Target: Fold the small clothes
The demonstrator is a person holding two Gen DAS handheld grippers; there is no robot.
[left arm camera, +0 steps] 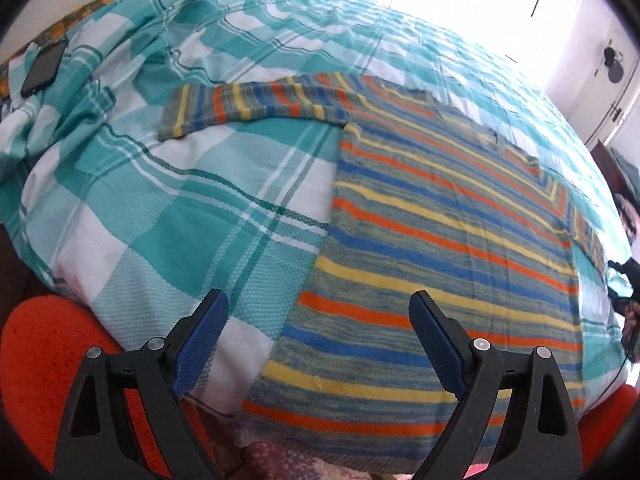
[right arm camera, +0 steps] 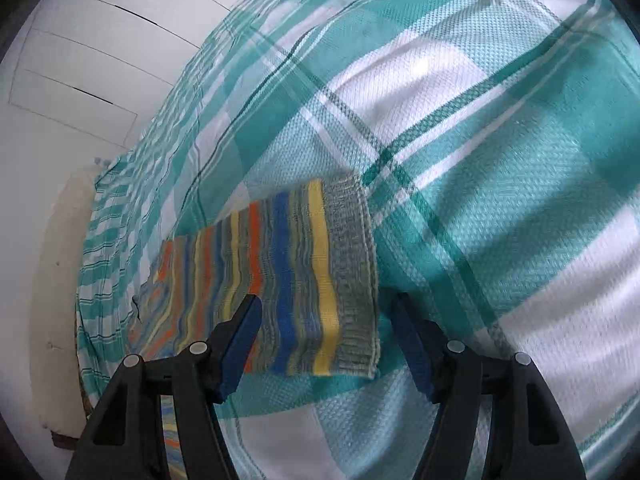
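Observation:
A striped knit sweater [left arm camera: 440, 240] in orange, blue, yellow and grey lies flat on a teal and white plaid bed cover [left arm camera: 180, 200]. Its left sleeve [left arm camera: 256, 100] stretches out to the side. My left gripper [left arm camera: 318, 312] is open and empty just above the sweater's hem. In the right wrist view the other sleeve [right arm camera: 304, 276] with its grey ribbed cuff [right arm camera: 354, 272] lies on the cover [right arm camera: 500, 160]. My right gripper [right arm camera: 326, 316] is open, its fingers apart on either side of the cuff end, holding nothing.
A dark phone [left arm camera: 42, 68] lies on the cover at the far left. An orange-red rug [left arm camera: 44, 356] shows below the bed edge. White wall and cupboard panels [right arm camera: 80, 60] stand beyond the bed. A door [left arm camera: 612, 80] is at the far right.

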